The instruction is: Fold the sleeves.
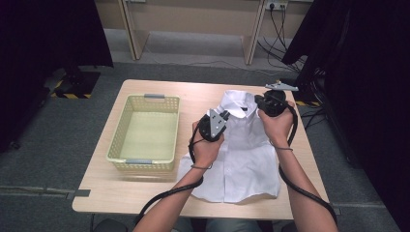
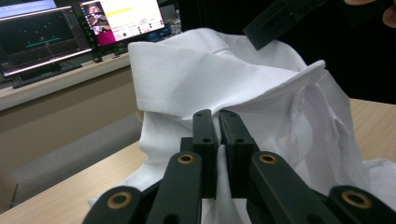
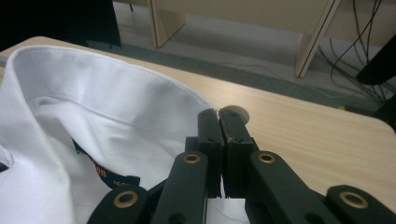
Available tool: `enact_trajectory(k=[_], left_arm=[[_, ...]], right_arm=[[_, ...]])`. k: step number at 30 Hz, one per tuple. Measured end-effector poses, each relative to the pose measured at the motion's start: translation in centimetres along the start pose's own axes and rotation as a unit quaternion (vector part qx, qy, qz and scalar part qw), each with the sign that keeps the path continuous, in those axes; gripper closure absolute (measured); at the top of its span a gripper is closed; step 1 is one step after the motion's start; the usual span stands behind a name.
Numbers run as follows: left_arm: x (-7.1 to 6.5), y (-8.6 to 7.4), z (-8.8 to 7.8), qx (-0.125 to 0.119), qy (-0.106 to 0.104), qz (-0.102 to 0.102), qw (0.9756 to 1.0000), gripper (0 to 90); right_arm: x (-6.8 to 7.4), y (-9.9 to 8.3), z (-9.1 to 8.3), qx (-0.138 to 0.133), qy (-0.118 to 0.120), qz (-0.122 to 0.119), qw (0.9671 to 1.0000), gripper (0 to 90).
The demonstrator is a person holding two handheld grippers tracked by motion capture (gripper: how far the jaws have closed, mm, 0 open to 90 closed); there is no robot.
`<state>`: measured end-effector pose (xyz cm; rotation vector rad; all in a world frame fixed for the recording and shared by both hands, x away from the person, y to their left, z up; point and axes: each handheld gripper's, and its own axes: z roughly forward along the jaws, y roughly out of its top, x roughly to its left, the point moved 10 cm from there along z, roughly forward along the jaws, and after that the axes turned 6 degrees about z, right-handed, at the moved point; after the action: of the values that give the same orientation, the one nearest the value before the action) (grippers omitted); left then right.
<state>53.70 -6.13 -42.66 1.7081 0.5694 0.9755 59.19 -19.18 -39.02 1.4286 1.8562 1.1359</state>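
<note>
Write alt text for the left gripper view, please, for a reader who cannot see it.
The left gripper has its two black fingers closed on a fold of a white shirt, just below the collar. The shirt rests on a wooden table, and computer screens glow behind it.

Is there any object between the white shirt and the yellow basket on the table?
Nothing visible does. The white shirt lies on the table right of the yellow basket, with bare wood between them. The left gripper and the right gripper are both shut on the shirt near its collar.
</note>
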Motion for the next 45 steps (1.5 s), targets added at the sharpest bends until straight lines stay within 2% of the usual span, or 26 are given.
enact_trajectory(k=[2,5,7,8,9,10,11,14,15,18,21,23,24,25,26,27,35,41,45], left_arm=[[-0.2,0.1,-0.3,0.0,-0.014,-0.013,0.9998,81.4],[-0.3,0.3,-0.9,0.004,-0.033,-0.024,0.9992,61.1],[-0.5,0.6,-1.5,0.005,-0.048,-0.028,0.9984,55.9],[-0.5,0.6,-1.5,0.005,-0.048,-0.028,0.9984,52.6],[-0.5,1.2,-2.2,-0.003,-0.056,-0.041,0.9975,49.5],[-0.5,1.2,-2.2,-0.003,-0.056,-0.041,0.9975,48.3],[-0.3,2.0,-2.7,-0.013,-0.058,-0.053,0.9968,46.4],[0.2,3.0,-2.9,-0.017,-0.057,-0.061,0.9963,42.0],[0.8,4.0,-3.0,-0.025,-0.056,-0.07,0.9956,41.0],[1.3,4.7,-3.0,-0.027,-0.054,-0.067,0.9959,38.9],[2.0,4.5,-2.4,0.002,-0.059,-0.088,0.9943,37.0],[1.8,4.0,-2.1,0.02,-0.074,-0.1,0.992,36.9],[1.8,4.0,-2.1,0.02,-0.074,-0.1,0.992,36.9],[1.6,3.5,-1.9,0.031,-0.087,-0.111,0.9895,37.5],[1.6,3.5,-1.9,0.031,-0.087,-0.111,0.9895,38.3],[1.3,3.1,-1.9,0.038,-0.098,-0.124,0.9867,39.1],[1.0,2.5,-2.2,0.048,-0.107,-0.108,0.9873,51.6],[1.6,2.7,-2.4,0.044,-0.102,-0.086,0.9901,66.0],[1.8,3.0,-2.5,0.035,-0.101,-0.078,0.9912,71.7]], right_arm=[[0.1,0.1,-0.5,-0.014,-0.001,-0.001,0.9999,88.3],[0.2,0.0,-1.2,-0.026,-0.005,-0.008,0.9996,88.3],[0.3,-0.2,-1.5,-0.032,-0.006,-0.01,0.9994,88.4],[0.3,-0.2,-1.5,-0.032,-0.006,-0.01,0.9994,88.4],[0.5,-0.3,-1.8,-0.037,-0.009,-0.015,0.9991,88.4],[0.6,-0.4,-2.0,-0.04,-0.011,-0.018,0.999,88.4],[0.8,-0.4,-2.2,-0.044,-0.011,-0.02,0.9988,88.4],[1.2,-0.5,-2.7,-0.053,-0.013,-0.026,0.9982,88.4],[1.6,-0.6,-3.2,-0.061,-0.016,-0.029,0.9976,88.4],[1.9,-0.7,-3.6,-0.065,-0.019,-0.034,0.9971,88.4],[2.2,-1.1,-4.1,-0.073,-0.02,-0.031,0.9967,88.4],[2.3,-1.3,-4.3,-0.077,-0.023,-0.027,0.9964,88.4],[2.3,-1.4,-4.4,-0.078,-0.024,-0.026,0.9964,88.4],[2.3,-1.5,-4.5,-0.078,-0.025,-0.027,0.9962,88.4],[2.4,-1.6,-4.6,-0.078,-0.024,-0.028,0.9962,88.4],[2.4,-1.8,-4.7,-0.078,-0.024,-0.027,0.9963,88.4],[2.2,-2.2,-4.9,-0.079,-0.025,-0.019,0.9963,88.4],[2.2,-2.3,-5.3,-0.084,-0.026,-0.011,0.9961,88.4],[2.6,-2.5,-5.5,-0.086,-0.022,-0.012,0.996,88.4]])
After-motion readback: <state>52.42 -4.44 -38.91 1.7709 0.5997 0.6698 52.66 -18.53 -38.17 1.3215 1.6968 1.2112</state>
